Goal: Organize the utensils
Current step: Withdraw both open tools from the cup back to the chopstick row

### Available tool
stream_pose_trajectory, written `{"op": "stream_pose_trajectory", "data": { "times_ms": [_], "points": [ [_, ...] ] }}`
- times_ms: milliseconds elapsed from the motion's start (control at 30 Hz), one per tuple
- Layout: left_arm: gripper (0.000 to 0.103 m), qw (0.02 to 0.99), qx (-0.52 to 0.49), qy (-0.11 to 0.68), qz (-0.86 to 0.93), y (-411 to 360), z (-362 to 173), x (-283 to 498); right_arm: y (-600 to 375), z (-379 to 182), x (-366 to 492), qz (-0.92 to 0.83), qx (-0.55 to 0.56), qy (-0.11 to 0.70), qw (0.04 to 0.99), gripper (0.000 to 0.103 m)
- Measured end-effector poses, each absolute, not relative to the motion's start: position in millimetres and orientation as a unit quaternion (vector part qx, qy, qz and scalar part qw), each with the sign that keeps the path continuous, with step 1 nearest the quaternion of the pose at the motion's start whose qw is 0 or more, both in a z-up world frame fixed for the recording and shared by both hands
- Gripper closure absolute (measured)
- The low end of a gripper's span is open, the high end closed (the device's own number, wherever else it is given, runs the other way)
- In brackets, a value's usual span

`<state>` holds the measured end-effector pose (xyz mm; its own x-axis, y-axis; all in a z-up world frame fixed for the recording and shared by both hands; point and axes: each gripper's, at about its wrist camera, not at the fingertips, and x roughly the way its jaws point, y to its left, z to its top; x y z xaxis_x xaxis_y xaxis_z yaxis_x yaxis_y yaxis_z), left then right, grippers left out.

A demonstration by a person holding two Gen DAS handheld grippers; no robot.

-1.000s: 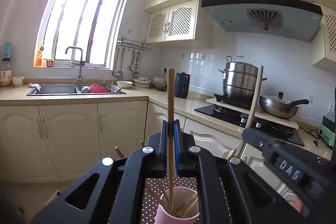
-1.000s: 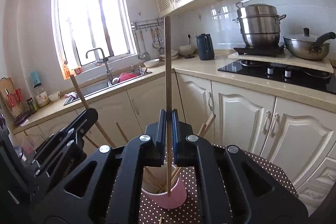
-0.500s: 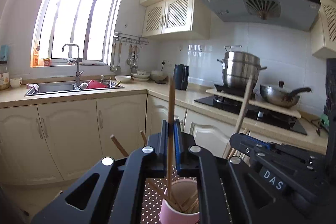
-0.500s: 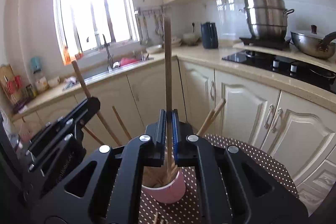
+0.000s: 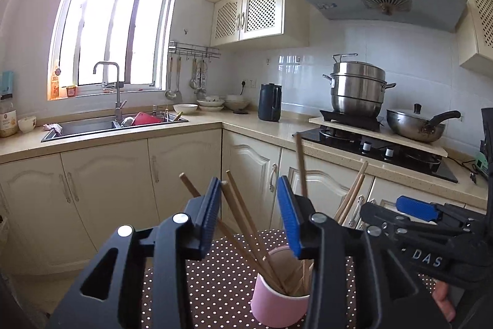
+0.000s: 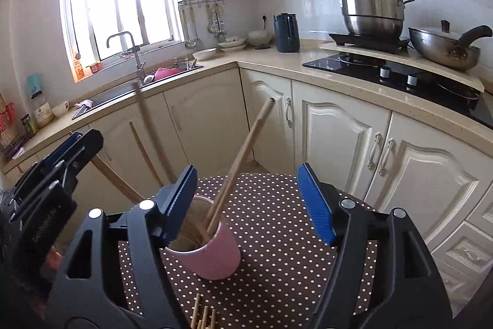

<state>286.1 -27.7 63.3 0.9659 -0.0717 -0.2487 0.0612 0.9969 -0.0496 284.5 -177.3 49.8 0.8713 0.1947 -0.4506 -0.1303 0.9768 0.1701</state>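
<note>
Long pale wooden chopsticks [image 5: 246, 224] stand bundled in a round pink cup [image 5: 279, 302], which sits on a brown tablecloth with white polka dots [image 5: 222, 276]. In the left wrist view the cup lies just below and ahead of the left gripper [image 5: 249, 218], whose blue-padded jaws stand wide apart with nothing between the pads; several sticks lean left out of the cup and cross the gap behind the jaws, one rises near-upright by the right pad, and two more tilt to the right. Further right in that view, the right gripper [image 5: 416, 213] shows side-on.

In the right wrist view the left gripper [image 6: 61, 156] appears at the left edge. The right gripper [image 6: 246, 202] is also spread wide and holds nothing; the cup [image 6: 212, 255] sits just under its left pad, touching the cloth [image 6: 277, 236]. One chopstick [image 6: 243, 156] leans right from the cup, others fan left. The tips of loose chopsticks [image 6: 201, 313] lie on the cloth near the bottom edge, below the cup.
</note>
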Motion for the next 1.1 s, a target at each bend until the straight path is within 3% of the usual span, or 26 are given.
{"op": "stream_pose_trajectory", "data": {
  "times_ms": [367, 600, 1100],
  "points": [
    [0.065, 0.991, -0.016, 0.133, -0.027, -24, 58, 268, -183, 47, 268, 0.081, 0.065, 0.244, 0.964, 0.035],
    [0.065, 0.99, -0.018, 0.141, -0.027, -22, 50, 248, -184, 42, 246, 0.082, 0.066, 0.248, 0.963, 0.027],
    [0.046, 0.989, -0.012, 0.144, -0.039, -24, 28, 198, -176, 9, 196, 0.065, 0.044, 0.276, 0.958, 0.011]
  ]
}}
